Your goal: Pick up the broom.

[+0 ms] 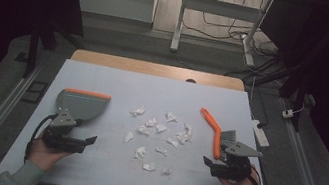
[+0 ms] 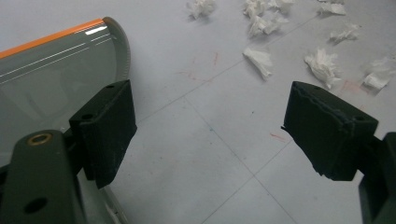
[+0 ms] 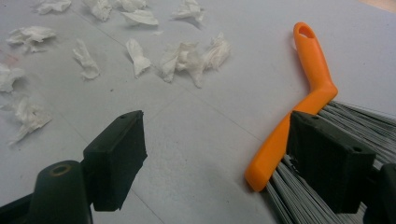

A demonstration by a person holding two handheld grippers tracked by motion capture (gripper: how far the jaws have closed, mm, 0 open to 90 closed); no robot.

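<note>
Just beyond the left gripper (image 1: 77, 140), the grey dustpan (image 1: 80, 104) is lying flat on the white table (image 1: 118, 82), its orange-edged lip (image 1: 87, 93) on its far side, away from the person. In the left gripper view the dustpan (image 2: 51, 74) is sitting just behind the left-hand jaw, and that jaw's pad is overlapping its curved grey wall in the picture; whether the two are touching I cannot tell. The jaws of this gripper (image 2: 208, 135) are standing wide apart with bare table between them and nothing in their grasp. The right gripper (image 1: 213, 165) is resting low at the near right of the table, and the hand brush (image 1: 219, 134) is lying just ahead of it, its bent orange handle (image 3: 299, 102) running away from the jaws and its grey bristles (image 3: 322, 154) fanning out to the right, beneath the right-hand jaw. These jaws are also gaping, empty, and the brush is lying beside the gap of this gripper (image 3: 215, 158) rather than inside it. Between the two grippers and a little beyond them, the crumpled white paper scraps (image 1: 158, 134) are lying scattered in a loose patch across the middle of the table, well apart from either pair of jaws. The scraps (image 3: 187, 58) are looking torn and wadded, each small and irregular.
</note>
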